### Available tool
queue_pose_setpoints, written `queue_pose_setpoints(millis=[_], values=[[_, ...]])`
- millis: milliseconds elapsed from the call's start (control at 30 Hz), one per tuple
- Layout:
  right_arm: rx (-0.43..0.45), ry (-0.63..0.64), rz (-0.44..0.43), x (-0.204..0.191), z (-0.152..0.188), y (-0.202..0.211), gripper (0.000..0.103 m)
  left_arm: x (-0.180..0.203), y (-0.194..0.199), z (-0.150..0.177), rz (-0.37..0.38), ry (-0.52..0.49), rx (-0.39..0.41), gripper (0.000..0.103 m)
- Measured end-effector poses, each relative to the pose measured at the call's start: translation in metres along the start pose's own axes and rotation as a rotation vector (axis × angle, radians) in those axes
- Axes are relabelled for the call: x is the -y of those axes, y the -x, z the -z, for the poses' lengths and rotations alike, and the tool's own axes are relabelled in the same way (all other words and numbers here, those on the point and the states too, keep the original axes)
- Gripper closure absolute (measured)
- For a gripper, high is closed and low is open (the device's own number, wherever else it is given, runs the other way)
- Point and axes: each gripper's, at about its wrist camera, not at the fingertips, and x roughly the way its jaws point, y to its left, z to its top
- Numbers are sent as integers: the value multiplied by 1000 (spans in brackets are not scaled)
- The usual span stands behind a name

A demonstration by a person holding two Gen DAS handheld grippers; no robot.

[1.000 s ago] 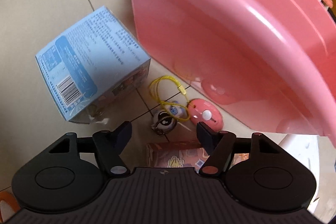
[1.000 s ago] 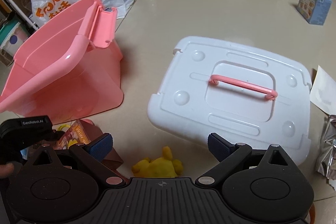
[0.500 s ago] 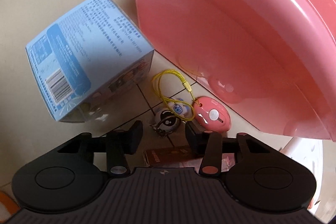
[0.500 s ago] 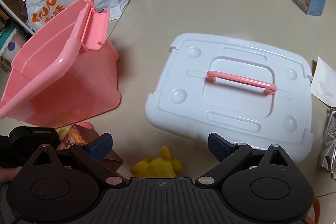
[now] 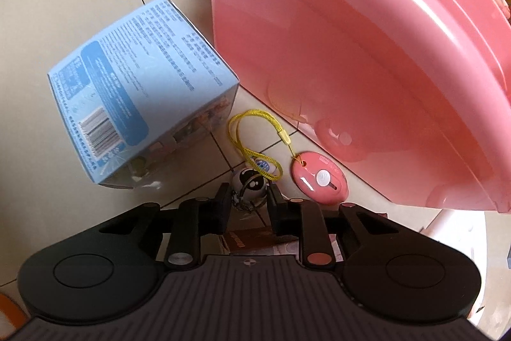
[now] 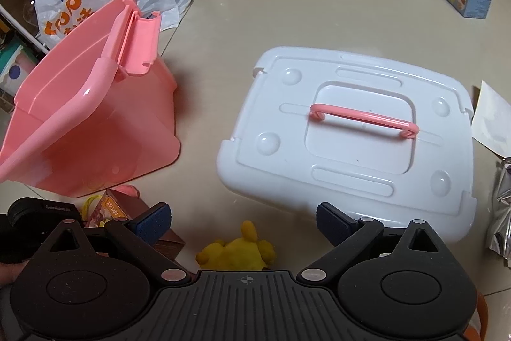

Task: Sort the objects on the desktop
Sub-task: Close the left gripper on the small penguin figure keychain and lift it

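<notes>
- Black-and-white and round, the small ball charm (image 5: 250, 186) sits on the tiled floor (image 5: 64, 21) in the left wrist view, pinched between the two fingers of the left gripper (image 5: 246, 204), whose jaws have come together on its sides.
- A yellow cord (image 5: 252, 136) loops from the charm area to a pink oval tag (image 5: 321, 181) lying just beside the pink bin (image 5: 351, 37); a blue box (image 5: 140, 101) stands near on the other side.
- Risk: the round charm may squirt out of the pads, or the cord may drag the tag along and snag on the bin.
- In the right wrist view, the right gripper (image 6: 242, 221) hangs wide open and empty above a yellow plush toy (image 6: 238, 251), near the white lid (image 6: 351, 133).
</notes>
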Motion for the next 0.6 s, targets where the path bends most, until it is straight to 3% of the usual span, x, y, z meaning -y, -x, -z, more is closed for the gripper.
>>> queue_pose_setpoints(millis=[167,233,333,367,600], values=[[5,5,-5,-3,0,3,6,1,20,5,18,3,16,79],[8,10,-8,-5,0,5,6,-18,27,-25,22,0,26,79],[12,18,-13,-8,0,10,6,-22,43,-31,27,1,44,79],[14,21,-15,-9,0,11,6,-30,39,-20,33,0,54,79],[31,21,-27,-15,-1,28,6,-31,91,-21,75,-19,121,79]])
